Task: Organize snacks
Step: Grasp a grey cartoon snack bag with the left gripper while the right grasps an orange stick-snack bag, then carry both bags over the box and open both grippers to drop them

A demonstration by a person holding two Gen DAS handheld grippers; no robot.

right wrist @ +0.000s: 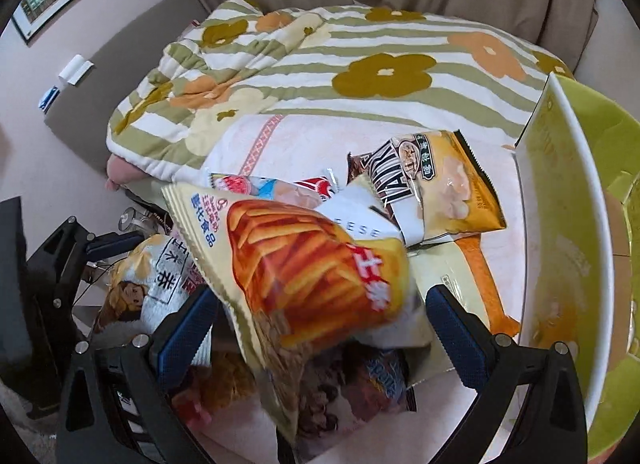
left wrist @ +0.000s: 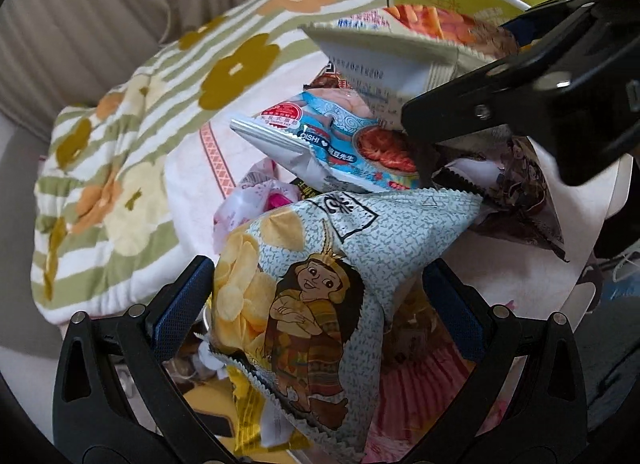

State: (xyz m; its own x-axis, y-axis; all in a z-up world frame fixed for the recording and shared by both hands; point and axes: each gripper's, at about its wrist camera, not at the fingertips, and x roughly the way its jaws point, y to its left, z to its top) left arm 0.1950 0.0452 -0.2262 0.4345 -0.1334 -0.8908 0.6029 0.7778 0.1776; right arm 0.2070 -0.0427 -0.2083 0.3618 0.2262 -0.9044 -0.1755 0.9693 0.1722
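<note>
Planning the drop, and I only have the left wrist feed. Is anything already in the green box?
Observer: In the right wrist view the green box shows its inside to the camera. There are no snacks in the part I can see.
Operator: Anything near it?
Observer: A gold bag lies flat on the white cloth, close beside the box's near wall.
Operator: Fries bag?
Observer: The fries bag fills the gap between the right tongs, with its printed front facing the camera.
</note>
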